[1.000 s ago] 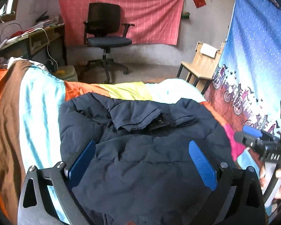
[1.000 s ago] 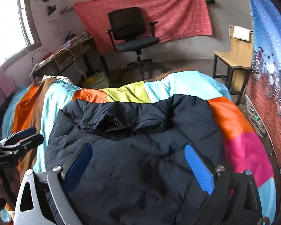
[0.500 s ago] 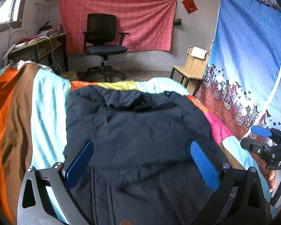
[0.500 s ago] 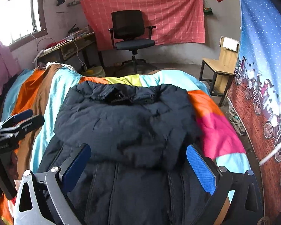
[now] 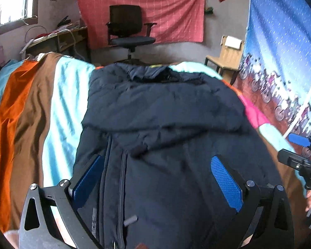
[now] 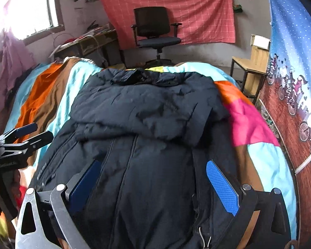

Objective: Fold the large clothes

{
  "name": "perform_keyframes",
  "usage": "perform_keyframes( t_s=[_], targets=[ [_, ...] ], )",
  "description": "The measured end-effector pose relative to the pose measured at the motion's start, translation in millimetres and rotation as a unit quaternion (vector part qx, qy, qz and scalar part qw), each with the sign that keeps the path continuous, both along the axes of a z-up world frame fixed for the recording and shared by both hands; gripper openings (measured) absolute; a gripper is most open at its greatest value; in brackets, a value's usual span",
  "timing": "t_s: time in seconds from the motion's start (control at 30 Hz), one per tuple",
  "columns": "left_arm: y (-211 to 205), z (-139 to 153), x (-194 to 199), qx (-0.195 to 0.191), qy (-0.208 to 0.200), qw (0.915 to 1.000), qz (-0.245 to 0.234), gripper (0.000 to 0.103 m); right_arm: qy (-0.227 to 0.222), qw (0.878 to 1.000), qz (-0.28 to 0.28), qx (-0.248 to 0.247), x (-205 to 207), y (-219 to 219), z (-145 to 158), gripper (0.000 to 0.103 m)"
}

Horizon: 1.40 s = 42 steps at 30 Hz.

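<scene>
A bed with a striped bedspread [image 5: 51, 108] carries the navy jacket [image 5: 165, 124]. Left wrist view: the left tool [image 5: 157, 178] hovers over its zipped front, released, holding nothing. Right wrist view: the right tool [image 6: 153, 180] hangs likewise, spread and empty. One fold looks laid; next probably calls for gripping an edge.

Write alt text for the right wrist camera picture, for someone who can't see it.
A dark navy jacket lies on a bed with a striped bedspread, its top part folded down over the zipped front. The open right gripper frames it, the left gripper is at left, and an office chair stands behind.
</scene>
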<state>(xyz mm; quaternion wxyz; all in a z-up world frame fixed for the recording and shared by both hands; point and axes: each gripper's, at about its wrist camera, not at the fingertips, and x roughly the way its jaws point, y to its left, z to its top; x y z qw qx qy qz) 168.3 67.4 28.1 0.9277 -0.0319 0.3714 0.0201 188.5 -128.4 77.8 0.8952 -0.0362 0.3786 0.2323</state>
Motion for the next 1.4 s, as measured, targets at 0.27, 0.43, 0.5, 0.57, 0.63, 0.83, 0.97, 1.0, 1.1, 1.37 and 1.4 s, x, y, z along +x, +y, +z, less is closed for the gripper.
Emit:
perform_keyframes(
  t_s=[0.27,0.43,0.5,0.57,0.63,0.83,0.97,1.0,1.1,1.37,1.4],
  targets=[
    [-2,-35,-24,0.015,0.044,0.9984,0.031,0.101,0.020,0.998,0.050,-0.017,-26,-14,-35,0.103],
    [-4,-52,-38,0.034,0.065,0.9969,0.028,0.101,0.040,0.996,0.070,-0.044,-34,-25,-60,0.103],
    [-4,-59,-46,0.042,0.068,0.9966,0.022,0.101,0.047,0.995,0.076,-0.054,-35,-29,-69,0.103],
    [-3,-66,-58,0.051,0.062,0.9968,0.008,0.101,0.060,0.992,0.089,-0.063,-36,-33,-80,0.103],
    [-5,-71,-69,0.070,0.058,0.9959,-0.003,0.101,0.069,0.990,0.101,-0.073,-38,-36,-90,0.103],
    [-12,-82,-98,0.088,0.056,0.9934,-0.048,0.101,0.069,0.982,0.143,-0.099,-47,-47,-103,0.103],
    [-17,-92,-113,0.108,0.065,0.9891,-0.075,0.101,0.068,0.977,0.168,-0.115,-55,-50,-111,0.103],
    [-17,-94,-116,0.114,0.068,0.9879,-0.081,0.101,0.067,0.975,0.176,-0.120,-58,-50,-113,0.103],
    [-14,-100,-126,0.131,0.073,0.9838,-0.098,0.101,0.064,0.968,0.198,-0.143,-66,-50,-121,0.103],
    [-14,-111,-147,0.182,0.075,0.9722,-0.127,0.101,0.048,0.954,0.234,-0.179,-86,-46,-136,0.103],
    [-16,-112,-148,0.192,0.073,0.9704,-0.127,0.101,0.048,0.953,0.237,-0.181,-88,-45,-137,0.103]
  ],
)
